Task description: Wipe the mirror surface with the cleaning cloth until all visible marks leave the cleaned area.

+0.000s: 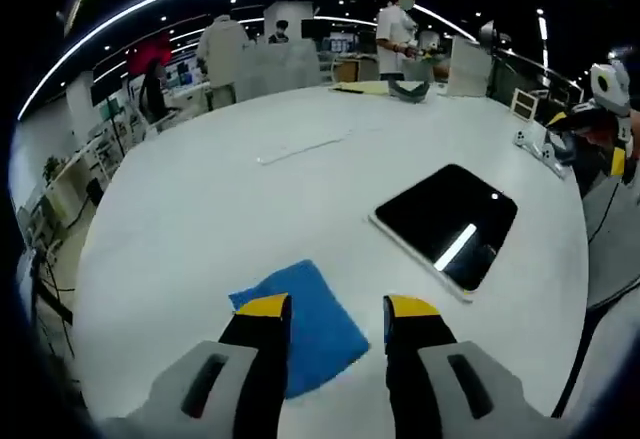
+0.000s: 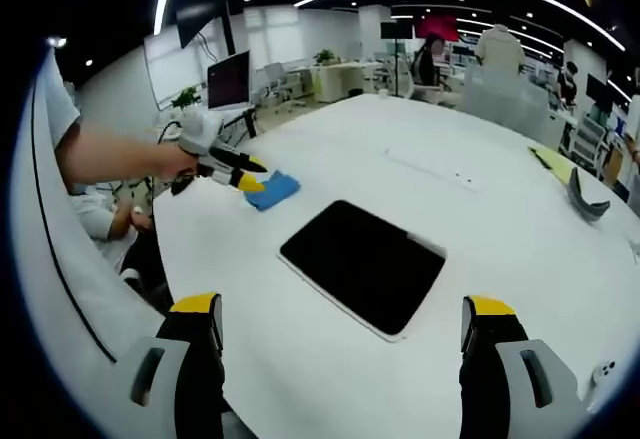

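The left gripper (image 1: 338, 311) hovers with yellow-tipped jaws parted, nothing between them, just above the near corner of the blue cleaning cloth (image 1: 305, 324) lying flat on the white table (image 1: 200, 219). The right gripper (image 2: 340, 311) stands spread wide and empty (its jaws far apart at the table's edge). Between the two lies the mirror (image 2: 364, 264), a dark rectangular slab, flat on the table and apart from the cloth. A person's arm (image 2: 110, 159) holds the left gripper.
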### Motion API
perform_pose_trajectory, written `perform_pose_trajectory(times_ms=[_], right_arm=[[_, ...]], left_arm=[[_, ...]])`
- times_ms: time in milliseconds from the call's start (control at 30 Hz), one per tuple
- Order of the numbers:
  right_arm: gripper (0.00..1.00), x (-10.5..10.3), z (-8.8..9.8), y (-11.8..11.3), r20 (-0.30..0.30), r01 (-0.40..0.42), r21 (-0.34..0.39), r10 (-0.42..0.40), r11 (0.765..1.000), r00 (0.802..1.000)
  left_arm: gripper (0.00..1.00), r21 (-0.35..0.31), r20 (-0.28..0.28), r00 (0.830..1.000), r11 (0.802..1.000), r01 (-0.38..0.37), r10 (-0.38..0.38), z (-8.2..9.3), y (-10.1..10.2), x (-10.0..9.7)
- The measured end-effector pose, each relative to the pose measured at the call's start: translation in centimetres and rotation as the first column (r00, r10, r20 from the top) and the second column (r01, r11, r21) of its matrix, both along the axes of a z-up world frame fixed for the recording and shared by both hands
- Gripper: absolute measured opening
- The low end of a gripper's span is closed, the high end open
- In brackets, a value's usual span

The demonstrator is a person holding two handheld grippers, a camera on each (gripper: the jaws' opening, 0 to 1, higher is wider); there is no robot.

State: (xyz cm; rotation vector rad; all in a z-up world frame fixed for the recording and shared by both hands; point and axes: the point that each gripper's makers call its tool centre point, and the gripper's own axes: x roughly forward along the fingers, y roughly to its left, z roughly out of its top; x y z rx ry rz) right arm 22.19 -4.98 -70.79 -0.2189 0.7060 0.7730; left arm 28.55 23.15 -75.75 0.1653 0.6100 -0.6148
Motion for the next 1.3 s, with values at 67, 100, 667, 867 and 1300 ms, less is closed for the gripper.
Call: perform_pose_trajectory(times_ms=[67, 100, 667, 867, 1300], right_arm=[[1.00, 0.2, 0.7, -0.5, 0.020, -0.005, 0.011, 0.005, 1.000, 1.000], [1.00, 0.3, 0.9, -0.7, 0.026, -0.007, 0.012, 0.007, 1.000, 1.000], [1.00, -2.6, 1.1, -1.8, 0.059, -0.075, 0.066, 0.071, 0.995, 0.996], [1.00, -2.8, 1.6, -2.5, 0.072, -0.086, 0.076, 0.080, 0.993, 0.994], [1.00, -2.5, 3.1, -3.0, 0.107, -0.083, 0.125, 0.069, 0.989, 0.992]], left_arm=[[0.41, -0.088, 0.036, 0.999, 0.996, 0.024, -0.020, 2.9, -2.2, -1.9], [0.45, -0.123, 0.049, 0.998, 0.992, 0.033, -0.027, 4.0, -3.0, -2.5], [0.99, -0.157, 0.159, 0.987, 0.987, 0.033, -0.007, 9.2, -7.2, -8.6], [0.99, -0.150, 0.178, 0.983, 0.989, -0.011, 0.038, 10.3, -6.2, -8.7], [0.99, -0.144, 0.196, 0.976, 0.987, -0.069, 0.097, 11.6, -5.4, -9.0]])
